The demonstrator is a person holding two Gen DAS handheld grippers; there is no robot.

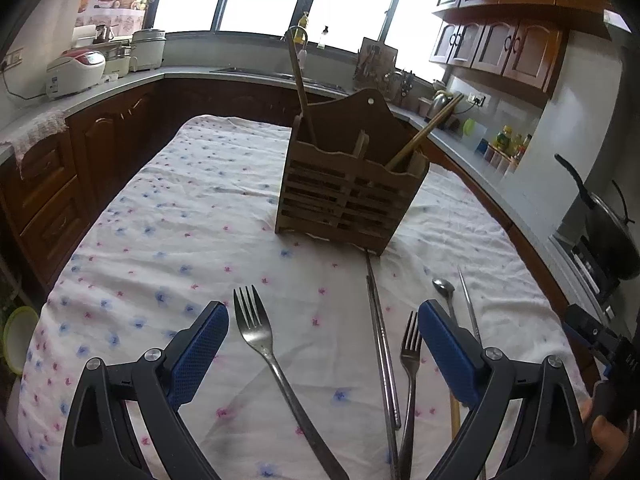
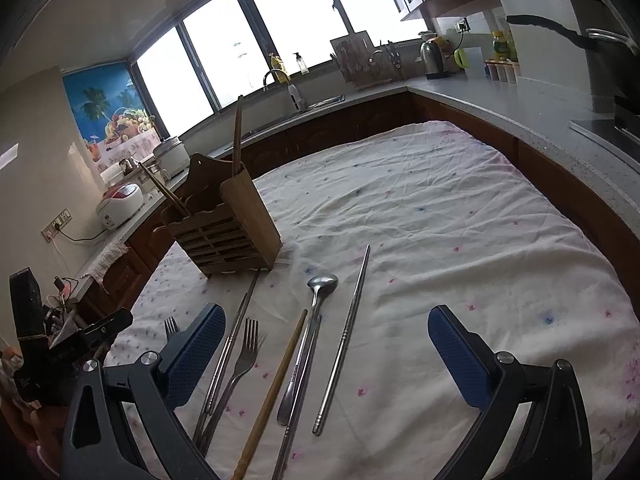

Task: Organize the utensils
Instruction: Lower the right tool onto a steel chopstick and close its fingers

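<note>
Utensils lie loose on our flowered tablecloth (image 1: 168,208), all on the near side of the wooden caddy (image 1: 348,196), which stands upright toward the far half of the table. Measured from that caddy, a large fork (image 1: 260,340) rests in front of its left corner, tines pointing toward it. Straight out from its right front corner run the paired metal chopsticks (image 1: 382,344), their tips almost touching the caddy's base. Right of those lie a smaller fork (image 1: 410,356) and a spoon (image 2: 322,286) with its bowl toward the caddy, then a lone metal chopstick (image 2: 346,340) farthest right. A wooden chopstick (image 2: 276,388) lies between the smaller fork and the spoon's handle. Inside the caddy, a wooden handle (image 1: 300,88) stands in the left compartment and wooden chopsticks (image 1: 426,132) lean out of the right one.

Our left gripper (image 1: 324,328) is spread wide, pinching nothing, with the large fork between its fingers. Our right gripper (image 2: 328,328) is also spread and empty, hovering over the utensils that lie right of the caddy.
</note>
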